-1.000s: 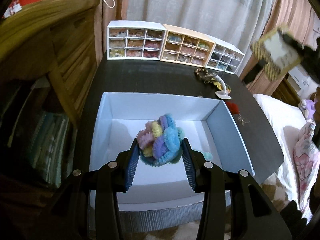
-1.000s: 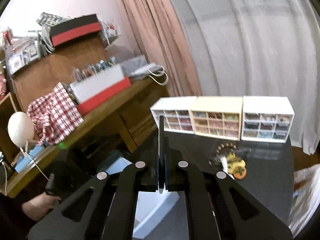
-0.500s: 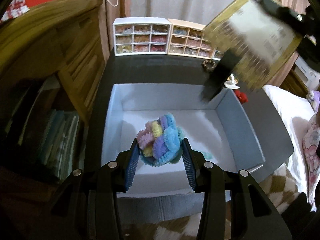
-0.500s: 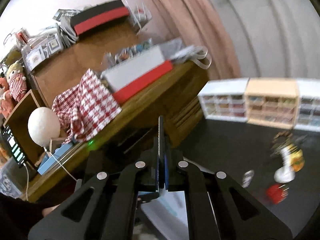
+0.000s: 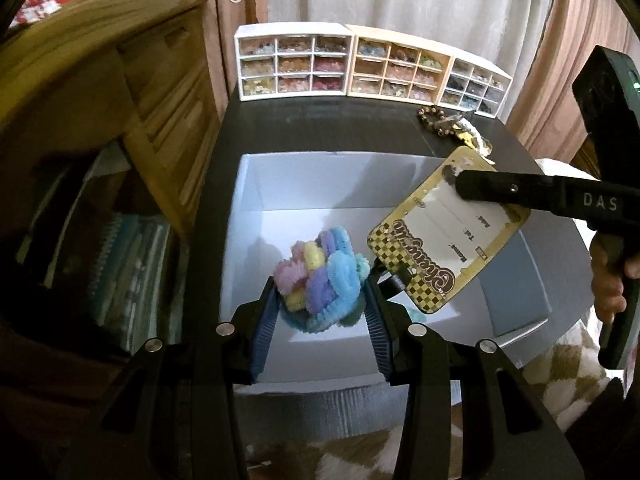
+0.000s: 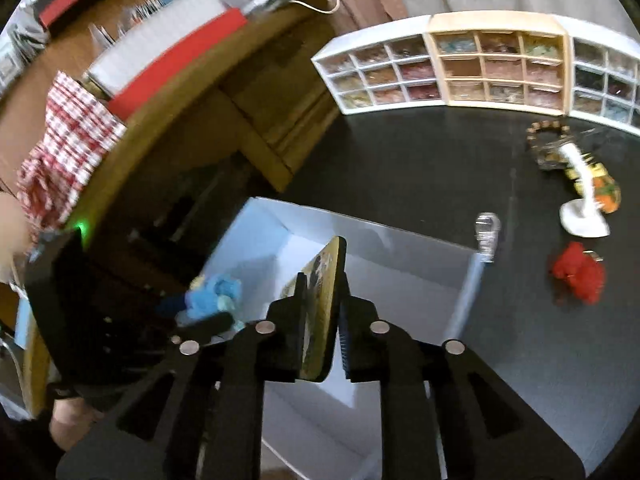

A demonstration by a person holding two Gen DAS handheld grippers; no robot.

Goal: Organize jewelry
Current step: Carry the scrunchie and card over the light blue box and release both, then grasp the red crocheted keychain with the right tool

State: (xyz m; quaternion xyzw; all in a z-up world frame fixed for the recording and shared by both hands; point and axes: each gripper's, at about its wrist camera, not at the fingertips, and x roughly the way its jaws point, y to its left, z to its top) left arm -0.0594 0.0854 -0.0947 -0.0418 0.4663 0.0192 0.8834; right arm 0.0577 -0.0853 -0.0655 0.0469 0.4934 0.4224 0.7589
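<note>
My left gripper (image 5: 320,308) is shut on a fuzzy pastel scrunchie bundle (image 5: 320,276) and holds it over the open white box (image 5: 248,216). My right gripper (image 6: 322,320) is shut on a flat gold checkered card (image 5: 444,232), seen edge-on in the right wrist view (image 6: 326,300), above the box's right side. The card hangs close to the right of the scrunchie bundle. The box also shows in the right wrist view (image 6: 400,280).
Three small drawer organizers (image 5: 360,68) stand along the table's far edge. A bead bracelet and trinkets (image 6: 560,148), a white piece (image 6: 584,216), a red fuzzy item (image 6: 576,276) and a silver clip (image 6: 488,236) lie on the black table. A wooden cabinet (image 5: 100,100) stands at left.
My right gripper has swung down and inward, bringing the card from above the table to just over the box beside the scrunchie bundle. My left gripper has stayed in place.
</note>
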